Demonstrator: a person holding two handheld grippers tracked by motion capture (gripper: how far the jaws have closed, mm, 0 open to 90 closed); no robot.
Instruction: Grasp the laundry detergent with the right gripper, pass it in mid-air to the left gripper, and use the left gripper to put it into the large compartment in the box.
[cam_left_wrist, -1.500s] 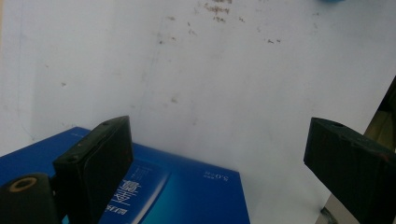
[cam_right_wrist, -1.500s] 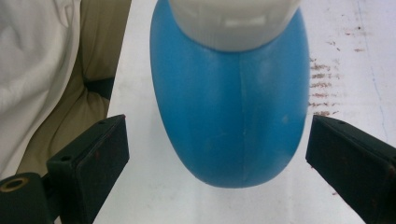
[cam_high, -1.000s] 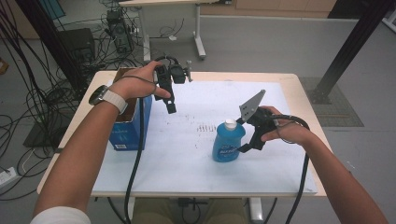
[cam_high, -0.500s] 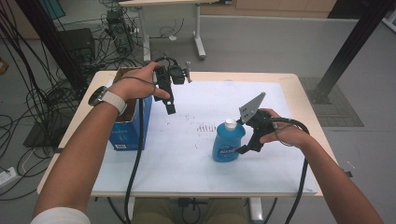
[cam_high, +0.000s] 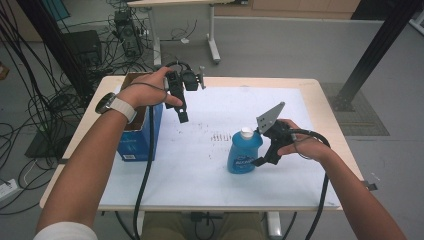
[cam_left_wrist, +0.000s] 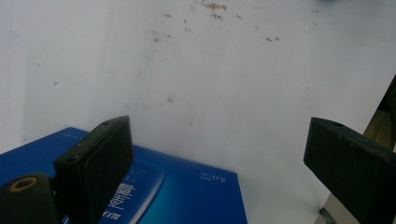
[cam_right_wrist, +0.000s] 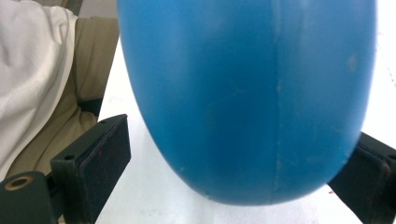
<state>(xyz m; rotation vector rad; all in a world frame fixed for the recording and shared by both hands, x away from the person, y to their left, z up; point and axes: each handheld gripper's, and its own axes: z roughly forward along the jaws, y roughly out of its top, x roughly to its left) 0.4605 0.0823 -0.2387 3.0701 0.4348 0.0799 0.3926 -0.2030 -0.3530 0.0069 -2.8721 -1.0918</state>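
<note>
A blue bottle (cam_high: 243, 154) with a white cap stands upright on the white sheet (cam_high: 200, 170), right of the middle. My right gripper (cam_high: 257, 156) comes at it from the right, low on its body. In the right gripper view the bottle (cam_right_wrist: 247, 93) sits between the jaws of the open right gripper (cam_right_wrist: 233, 135), with a gap at the left pad (cam_right_wrist: 105, 161). My left gripper (cam_high: 182, 114) hangs open above the sheet beside an open blue box (cam_high: 141, 137). The left gripper view has the left gripper (cam_left_wrist: 219, 128) spread wide over the box's blue side (cam_left_wrist: 187, 200), holding nothing.
The wooden table (cam_high: 325, 107) shows bare at its right and far edges. Cables (cam_high: 45, 105) and equipment crowd the floor at the left. Another table's leg (cam_high: 214, 45) stands behind, and a black post (cam_high: 372, 55) rises at the right.
My right gripper has dropped slightly along the bottle's side. The left gripper and the box are where they were.
</note>
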